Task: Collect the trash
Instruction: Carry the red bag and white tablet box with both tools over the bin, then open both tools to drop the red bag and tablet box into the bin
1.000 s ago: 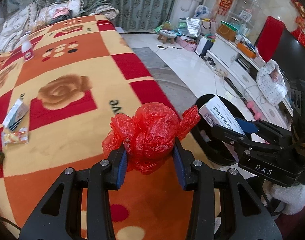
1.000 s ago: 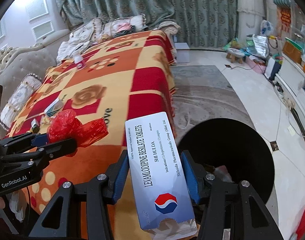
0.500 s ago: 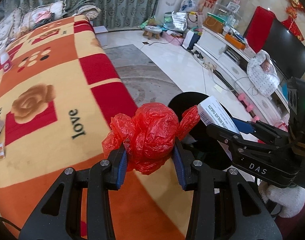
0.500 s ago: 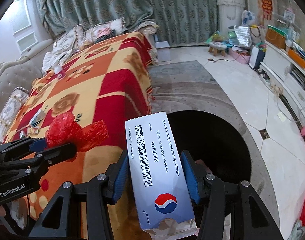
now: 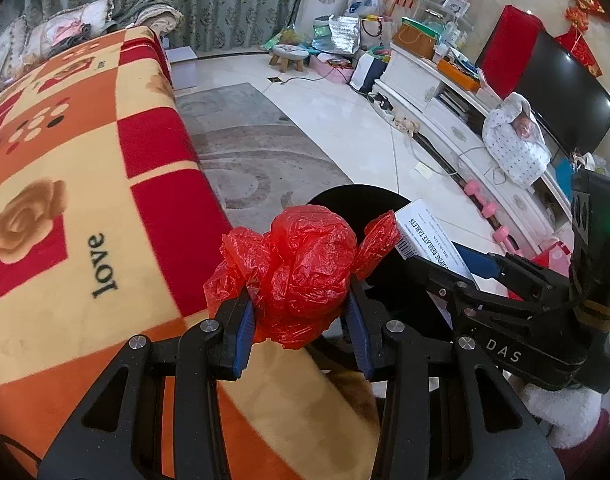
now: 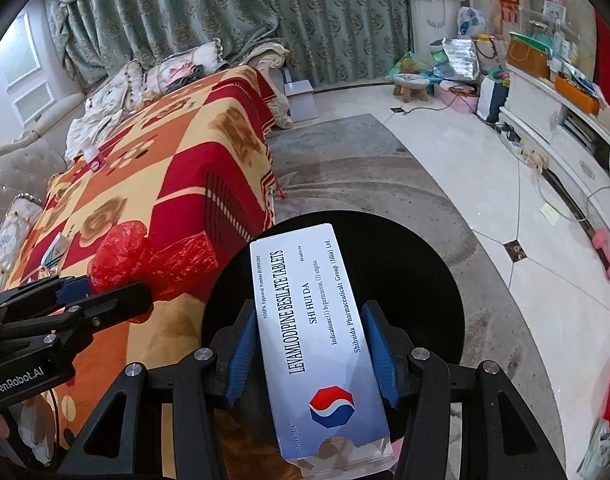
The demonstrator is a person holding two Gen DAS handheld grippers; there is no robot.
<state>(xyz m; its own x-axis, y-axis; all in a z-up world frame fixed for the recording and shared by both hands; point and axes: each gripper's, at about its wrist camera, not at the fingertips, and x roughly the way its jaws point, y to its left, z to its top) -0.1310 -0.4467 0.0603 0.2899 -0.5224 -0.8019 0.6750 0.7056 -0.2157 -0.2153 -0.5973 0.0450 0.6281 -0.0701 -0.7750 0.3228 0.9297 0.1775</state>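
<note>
You had soft, even daylight in both views, with pale glare on the floor tiles (image 5: 345, 128) toward two o'clock. Fisheye bending curved the edges and black vignette filled the corners. The blanket (image 5: 85, 184) near seven o'clock looked slightly motion-blurred.

Both grippers are built from matte black plastic, with angular fingers whose inner faces are lined with blue ribbed pads. On the left gripper (image 5: 301, 312), round silver screw heads are set at the finger joints, and "GenRobot.AI" is printed in white on its side. The right gripper (image 6: 311, 344) is fitted with the same silver screws; white letters "DAS", a lit green indicator and a dark strap are seen on its body.
</note>
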